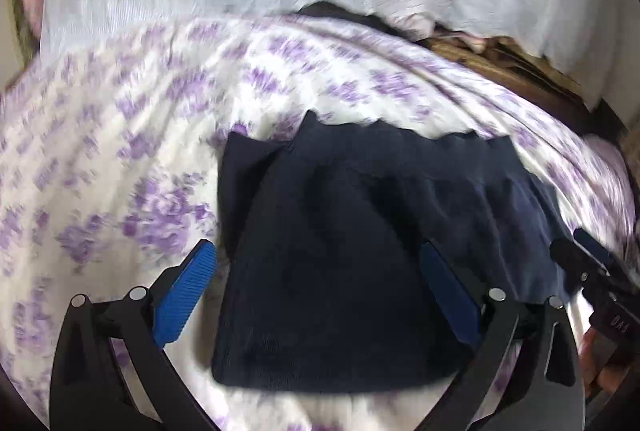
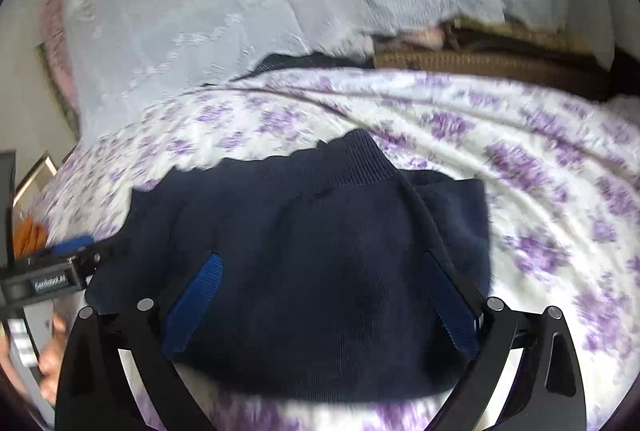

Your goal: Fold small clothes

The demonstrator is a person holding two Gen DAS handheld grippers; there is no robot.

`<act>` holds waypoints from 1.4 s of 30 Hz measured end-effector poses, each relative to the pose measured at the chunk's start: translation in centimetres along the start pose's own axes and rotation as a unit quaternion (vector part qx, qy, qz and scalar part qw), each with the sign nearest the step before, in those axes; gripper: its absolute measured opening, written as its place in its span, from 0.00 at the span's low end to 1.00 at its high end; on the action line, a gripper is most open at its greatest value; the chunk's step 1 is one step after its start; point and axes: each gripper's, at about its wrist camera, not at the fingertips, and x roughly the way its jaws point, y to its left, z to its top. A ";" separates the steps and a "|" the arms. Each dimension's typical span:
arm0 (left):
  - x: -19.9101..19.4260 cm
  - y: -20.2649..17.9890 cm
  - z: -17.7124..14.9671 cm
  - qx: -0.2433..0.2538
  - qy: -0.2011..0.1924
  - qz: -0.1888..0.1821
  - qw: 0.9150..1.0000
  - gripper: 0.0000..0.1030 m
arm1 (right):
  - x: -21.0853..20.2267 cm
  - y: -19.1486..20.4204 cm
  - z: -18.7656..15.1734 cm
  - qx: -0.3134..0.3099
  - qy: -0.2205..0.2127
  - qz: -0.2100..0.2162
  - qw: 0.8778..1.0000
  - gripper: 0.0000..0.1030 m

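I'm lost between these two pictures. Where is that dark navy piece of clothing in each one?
Left wrist view: the navy garment lies low in the centre, between the left gripper's open fingers.
Right wrist view: the navy garment sits centre-low, its ribbed band at the top.
Shared landmark: the purple-flowered sheet under it.

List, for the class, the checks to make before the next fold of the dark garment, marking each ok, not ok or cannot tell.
1. Left gripper open: ok.
2. Right gripper open: ok.
3. Navy garment lying on the floral sheet: ok.
4. Garment free of both grippers: cannot tell, blurred.
5. Ribbed edge lying flat: not ok, it is humped.
6. Layers beneath smooth: cannot tell.
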 end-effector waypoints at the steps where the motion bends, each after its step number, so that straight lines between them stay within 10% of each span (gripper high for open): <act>1: 1.8 0.2 0.3 -0.005 0.019 0.000 1.000 0.96 | 1.8 -0.2 0.2 0.010 0.014 -0.004 1.000 0.97; 6: 4.5 0.1 -0.6 0.006 0.012 0.014 1.000 0.96 | 4.7 0.7 -0.6 -0.029 0.040 -0.031 0.998 0.97; 12: 2.3 0.1 -1.7 0.014 -0.014 0.014 1.000 0.96 | 0.5 -1.0 -1.3 0.024 -0.034 -0.023 0.999 0.97; 16: 2.2 -0.9 -2.2 0.045 -0.016 0.033 0.998 0.96 | 3.2 -0.1 -2.0 -0.022 0.041 -0.056 0.997 0.97; 22: 2.7 -1.0 -2.5 0.054 -0.014 0.043 0.998 0.96 | 2.7 -0.7 -2.1 -0.012 0.031 -0.042 0.999 0.97; 35: -1.3 -2.6 -4.8 0.093 -0.072 0.063 0.991 0.96 | -2.0 -1.4 -3.2 0.020 -0.063 -0.031 0.997 0.97; 42: 1.1 -2.5 -4.8 0.098 -0.024 0.069 0.993 0.96 | 1.3 0.5 -3.4 -0.033 0.028 -0.072 0.996 0.97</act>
